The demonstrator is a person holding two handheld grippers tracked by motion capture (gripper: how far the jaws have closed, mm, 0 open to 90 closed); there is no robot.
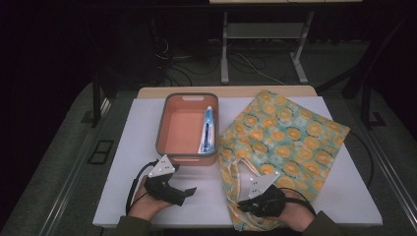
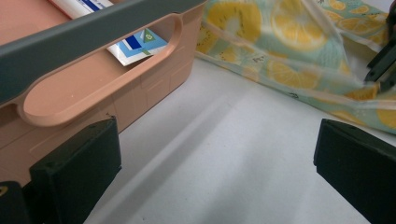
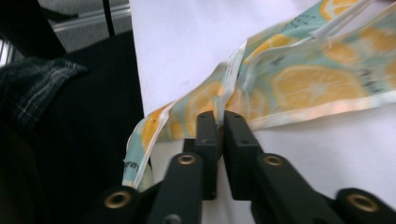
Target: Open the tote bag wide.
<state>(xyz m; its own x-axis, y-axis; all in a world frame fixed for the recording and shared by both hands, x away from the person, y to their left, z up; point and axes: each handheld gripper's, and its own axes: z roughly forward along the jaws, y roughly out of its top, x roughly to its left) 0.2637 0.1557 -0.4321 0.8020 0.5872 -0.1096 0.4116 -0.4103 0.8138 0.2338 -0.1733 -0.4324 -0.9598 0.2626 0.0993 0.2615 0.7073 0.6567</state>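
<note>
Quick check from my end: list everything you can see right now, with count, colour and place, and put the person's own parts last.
table: one, white top, centre of the high view.
bin: one, salmon with a grey rim, left of centre on the table.
toothpaste tube: one, white and blue, lying along the bin's right side.
cloth bag: one, teal with orange slices, spread on the table's right half, near corner over the edge.
left hand-held gripper: one, black, jaws open, near the bin's front wall.
right hand-held gripper: one, black, jaws shut on the cloth bag's edge.
hands: two, at the near edge.
</note>
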